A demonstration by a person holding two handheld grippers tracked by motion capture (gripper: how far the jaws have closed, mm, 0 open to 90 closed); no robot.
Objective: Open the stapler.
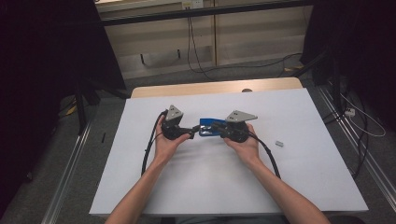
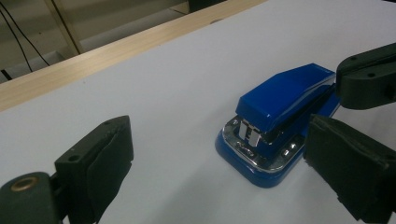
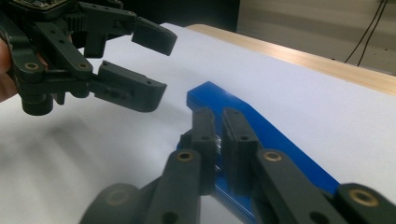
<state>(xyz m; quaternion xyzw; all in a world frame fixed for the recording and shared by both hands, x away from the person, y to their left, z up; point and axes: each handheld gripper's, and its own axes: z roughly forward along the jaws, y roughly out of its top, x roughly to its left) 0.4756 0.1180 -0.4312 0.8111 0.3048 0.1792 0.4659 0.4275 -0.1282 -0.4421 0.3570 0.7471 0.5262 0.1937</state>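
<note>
Holding the blue stapler point(image 1: 210, 127) near the middle of the white table point(image 1: 299, 186), the right gripper point(image 3: 218, 140) has its two jaws drawn almost together; in the right gripper view a sliver of metal shows between the pads, which appear to pinch a thin rear part of the stapler, though the exact part gripped cannot be made out. The left gripper point(image 2: 215, 154) stands wide open and holds nothing: in its own view one jaw sits at about 8 o'clock, well apart from the stapler, and the other at about 4 o'clock, just beside the stapler's base; whether that pad touches the base cannot be told. Seen from above, the stapler lies between the two grippers, with the left gripper at its 9 o'clock and the right at its 3 o'clock, and its metal nose faces the left gripper. A small grey object point(image 1: 279, 143) lies at roughly 4 o'clock from the stapler, well apart and of no concern. Judgement: the step in hand is securing the stapler with both grippers. To do it well, the right grip should stay firm and level so the base does not pivot on the table, while the left gripper should be centred on the nose end, both pads square to the sides, before closing. Closing off-centre risks pushing the stapler aside or twisting it out of the narrow right-hand pinch.
</note>
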